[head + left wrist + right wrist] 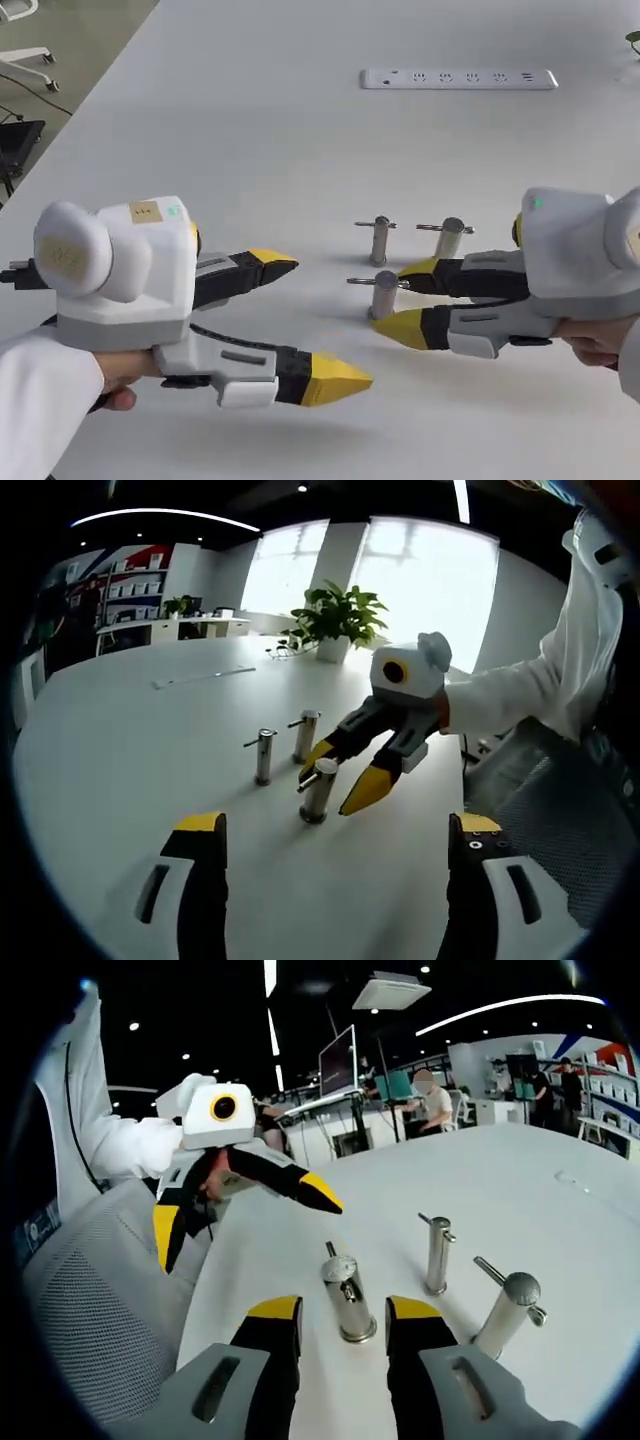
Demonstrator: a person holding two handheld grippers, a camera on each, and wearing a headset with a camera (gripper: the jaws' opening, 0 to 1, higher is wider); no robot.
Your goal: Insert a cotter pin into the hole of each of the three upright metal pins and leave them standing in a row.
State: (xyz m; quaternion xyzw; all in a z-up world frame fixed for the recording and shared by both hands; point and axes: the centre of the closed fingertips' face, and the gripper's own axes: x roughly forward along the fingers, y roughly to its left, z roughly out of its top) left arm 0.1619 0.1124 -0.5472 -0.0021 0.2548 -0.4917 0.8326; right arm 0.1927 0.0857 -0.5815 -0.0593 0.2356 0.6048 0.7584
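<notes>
Three short cylindrical steel pins stand upright near the middle of the white tabletop [250, 130]: the near pin [385, 300], the back-left pin [380, 245] and the back-right pin [449, 242]. Each appears to carry one thin wire cotter pin [365, 282] through its head, so all three insertions look done. They form a triangle, not a row, so lining them up likely remains. The right gripper [344, 1310] has its tongs apart, flanking the near pin without clamping it. The left gripper [332, 320] hangs well apart, tongs spread and empty. One white power strip [458, 78] lies beyond.
</notes>
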